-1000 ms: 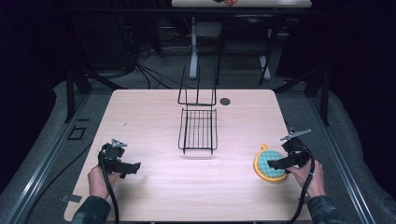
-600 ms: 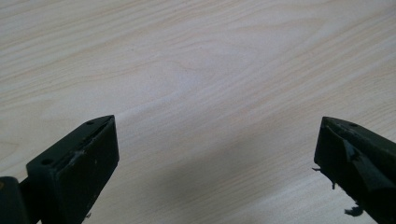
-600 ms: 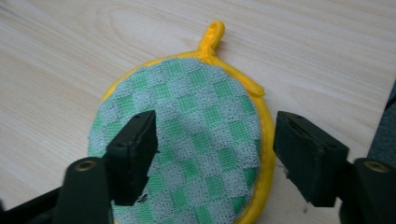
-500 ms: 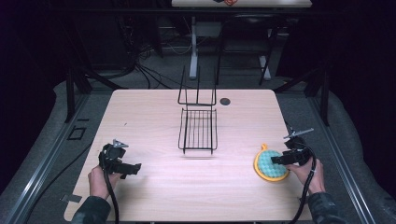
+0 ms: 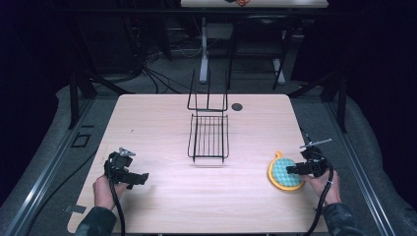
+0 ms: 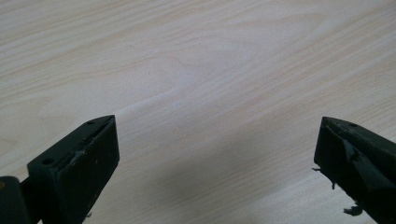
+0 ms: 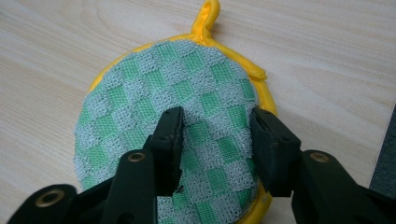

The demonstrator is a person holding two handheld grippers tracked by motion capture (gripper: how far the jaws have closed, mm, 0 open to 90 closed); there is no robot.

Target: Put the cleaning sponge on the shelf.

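- Two hand-held grippers work over a pale wooden desk (image 5: 162,196), one near each front corner.
- On the person's right, the right gripper (image 7: 215,126) has its jaws set down on a round pot holder (image 7: 154,107), green-and-grey checked with a yellow rim.
- Its jaws have just been closing, and a ridge of the checked cloth now bulges up between them; the pads press into it from both sides, so the cloth is pinched.
- From the high view the pot holder (image 5: 281,172) lies flat near the desk's right edge, toward the front right corner, with the right gripper (image 5: 294,170) reaching onto it from the right.
- A yellow hanging loop (image 7: 208,16) sticks out from the holder's rim on the side away from the gripper.
- Near the front left corner, the left gripper (image 5: 139,178) is held just above the wood, well apart from the pot holder.
- Seen along its own jaws, the left gripper (image 6: 215,154) stands spread wide with bare desk between them, grasping nothing.
- A black wire rack (image 5: 209,137) stands at the middle of the desk, its tall upright frame toward the back edge.
- A small dark disc (image 5: 237,106) lies just beside the rack's frame, near the back edge.
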